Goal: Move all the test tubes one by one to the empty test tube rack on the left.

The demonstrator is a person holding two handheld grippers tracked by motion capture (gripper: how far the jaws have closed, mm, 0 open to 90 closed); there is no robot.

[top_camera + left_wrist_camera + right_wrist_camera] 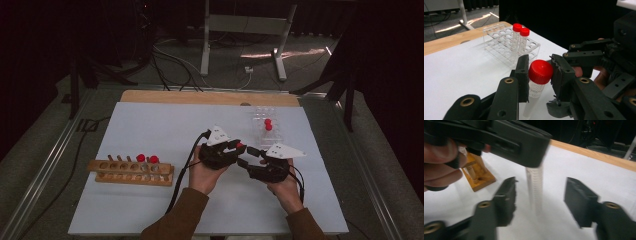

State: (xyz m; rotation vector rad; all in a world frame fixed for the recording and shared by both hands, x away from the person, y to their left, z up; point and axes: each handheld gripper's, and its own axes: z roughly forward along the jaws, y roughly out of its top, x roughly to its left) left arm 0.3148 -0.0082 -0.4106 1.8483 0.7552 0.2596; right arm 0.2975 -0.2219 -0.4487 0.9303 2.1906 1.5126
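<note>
Near the middle of the white table top, the left gripper is clenched on a clear plastic tube with a red screw cap: in the left gripper view its two black jaws press on either side of the cap, and the ribbed, see-through body hangs below them, upright above the table. The right gripper sits just right of and slightly nearer than the left one, the two almost tip to tip. In the right gripper view its jaws stand released, one on each side of the tube's lower body, with a clear gap between each pad and the plastic, so nothing is grasped there. Farther off and to the right stands a clear plastic rack holding two more red-capped tubes side by side. Well apart, at the left of the table, lies a long wooden rack with a row of round holes; two red-capped tubes stand in it toward its right end. A strip of bare wood runs along the table's far edge.
</note>
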